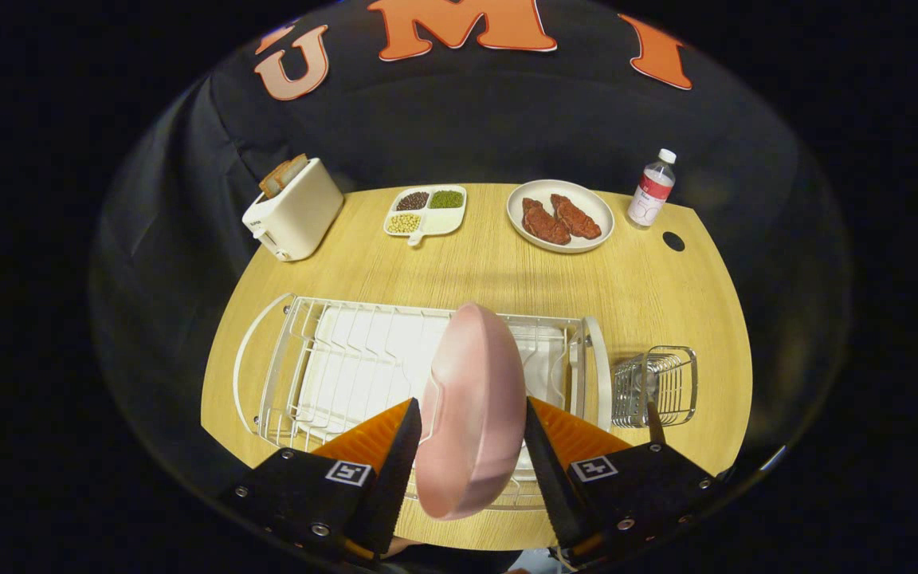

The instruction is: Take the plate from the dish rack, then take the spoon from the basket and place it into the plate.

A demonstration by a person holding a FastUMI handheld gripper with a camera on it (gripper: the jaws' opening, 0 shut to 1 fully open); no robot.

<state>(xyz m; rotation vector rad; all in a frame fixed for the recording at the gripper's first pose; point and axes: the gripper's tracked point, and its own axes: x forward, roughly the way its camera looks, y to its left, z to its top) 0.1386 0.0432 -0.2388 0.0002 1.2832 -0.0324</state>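
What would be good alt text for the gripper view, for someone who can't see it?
The tongs grip a pink plate on edge over a white dish rack on a wooden table. A wire basket holding a spoon sits beside the rack; beyond are a toaster, a divided dish, a plate of meat and a bottle.

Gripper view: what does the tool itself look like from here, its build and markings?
The gripper has two wedge-shaped fingers tapering forward, with ridged inner faces. Each sits on a black angular block fixed with silver screws, and each block carries a small square black-and-white tag. No cables are visible.
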